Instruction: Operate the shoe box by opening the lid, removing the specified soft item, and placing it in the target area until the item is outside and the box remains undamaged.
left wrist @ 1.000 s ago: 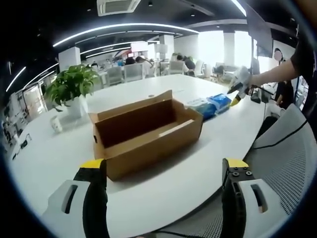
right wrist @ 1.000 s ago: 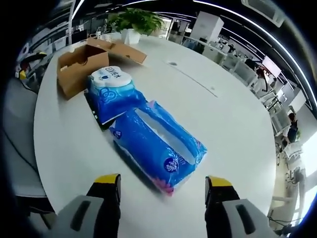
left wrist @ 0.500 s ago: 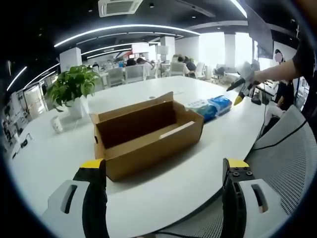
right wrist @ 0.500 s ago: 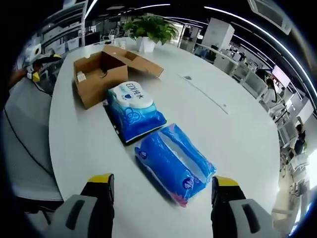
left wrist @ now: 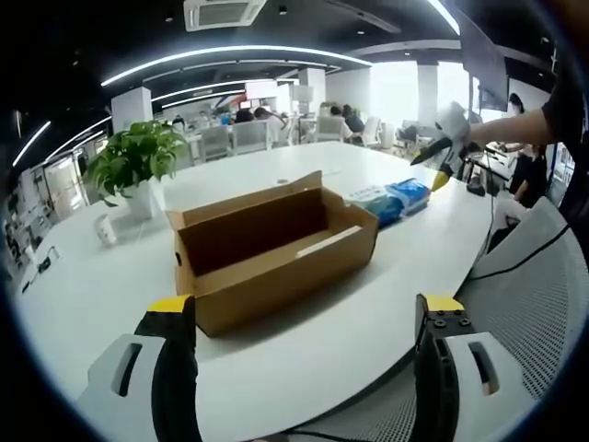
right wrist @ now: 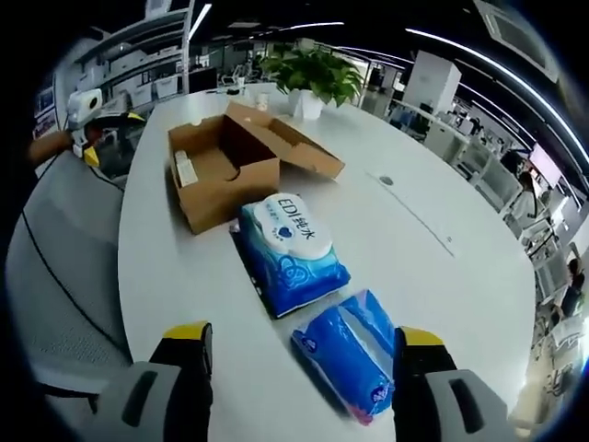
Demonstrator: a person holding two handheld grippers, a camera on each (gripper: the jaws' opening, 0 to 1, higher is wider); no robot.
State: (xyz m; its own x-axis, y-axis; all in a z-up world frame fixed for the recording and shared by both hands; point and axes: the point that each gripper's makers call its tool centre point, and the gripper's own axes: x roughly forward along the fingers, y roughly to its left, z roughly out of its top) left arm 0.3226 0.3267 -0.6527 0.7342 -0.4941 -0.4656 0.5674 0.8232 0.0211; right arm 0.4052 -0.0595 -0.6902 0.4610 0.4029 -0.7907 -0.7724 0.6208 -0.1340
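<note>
White table (left wrist: 368,304) carrying open shoe box (left wrist: 271,244), long axis from 8 to 2 o'clock, blue soft packs (right wrist: 293,250) now farther from right gripper (right wrist: 299,345), left gripper (left wrist: 299,313) unchanged, both claws wide, empty.

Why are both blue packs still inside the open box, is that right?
Not quite. The box is open, but both blue packs lie on the table beside it, outside, as the right gripper view shows.

Open box (right wrist: 221,170) on table (right wrist: 433,249); wipes pack (right wrist: 293,250) beside it, tissue pack (right wrist: 354,364) beyond; plant (right wrist: 313,78) behind
</note>
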